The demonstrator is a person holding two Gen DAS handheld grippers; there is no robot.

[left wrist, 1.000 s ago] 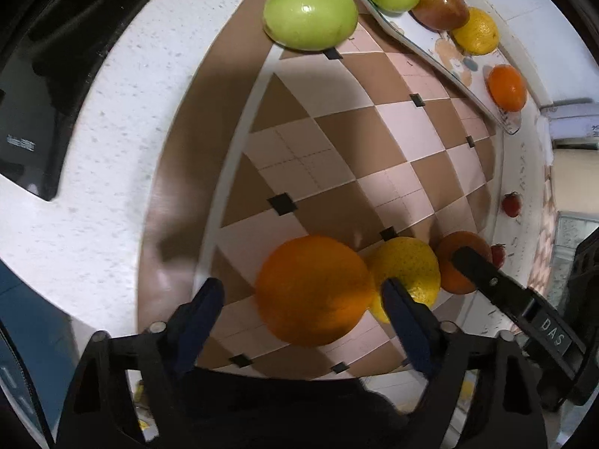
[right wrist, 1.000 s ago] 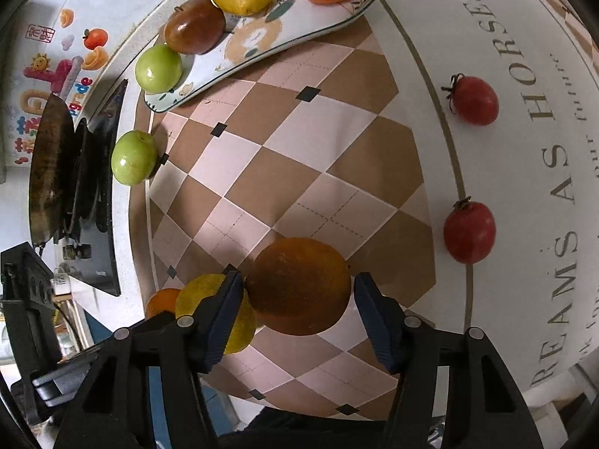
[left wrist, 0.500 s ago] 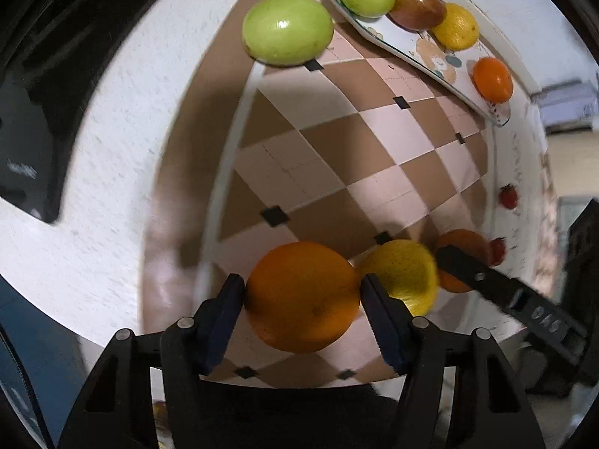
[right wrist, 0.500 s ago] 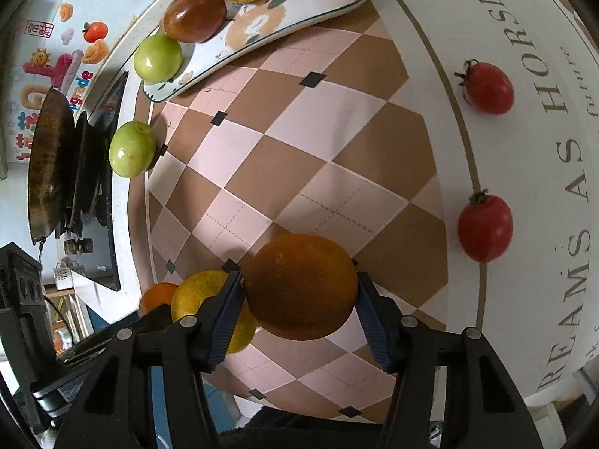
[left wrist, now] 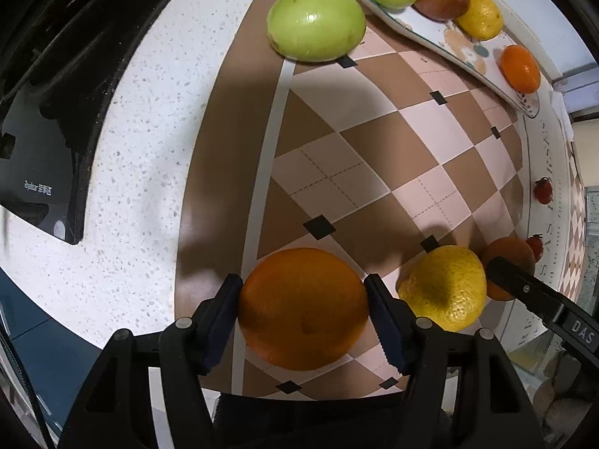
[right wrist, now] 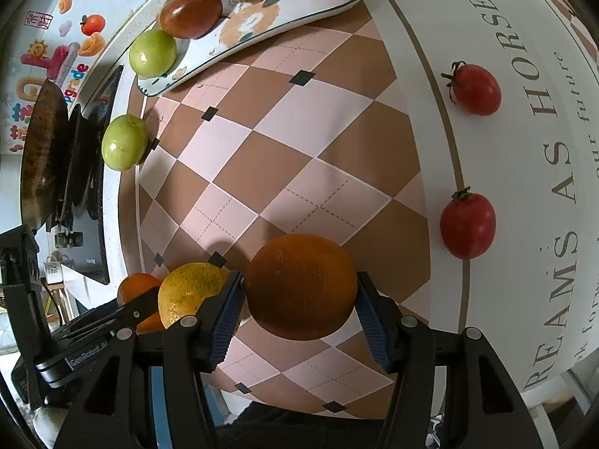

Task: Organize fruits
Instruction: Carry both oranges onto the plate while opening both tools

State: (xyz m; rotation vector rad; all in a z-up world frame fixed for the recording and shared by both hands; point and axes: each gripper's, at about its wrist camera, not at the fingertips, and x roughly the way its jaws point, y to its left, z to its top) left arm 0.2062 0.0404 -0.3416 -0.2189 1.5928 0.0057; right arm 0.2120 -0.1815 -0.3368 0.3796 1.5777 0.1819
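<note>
Since the earlier frames, the left gripper [left wrist: 302,308] has closed in from a loose straddle, its jaws having just been closing, then easing a little, and both blue pads now press the sides of the bright orange [left wrist: 303,308] near the mat's front edge. Beside it, the right gripper [right wrist: 299,299] clamps a darker orange [right wrist: 301,286], pads tight on both flanks. Between the two held fruits lies a yellow citrus [left wrist: 443,286], touching neither gripper's fruit clearly. On the checkered mat [right wrist: 269,157] a loose green fruit [left wrist: 316,22] sits near the far corner, just before the patterned plate [right wrist: 258,24] carrying four fruits. Two small red tomatoes [right wrist: 468,224] rest well apart on the lettered border.
</note>
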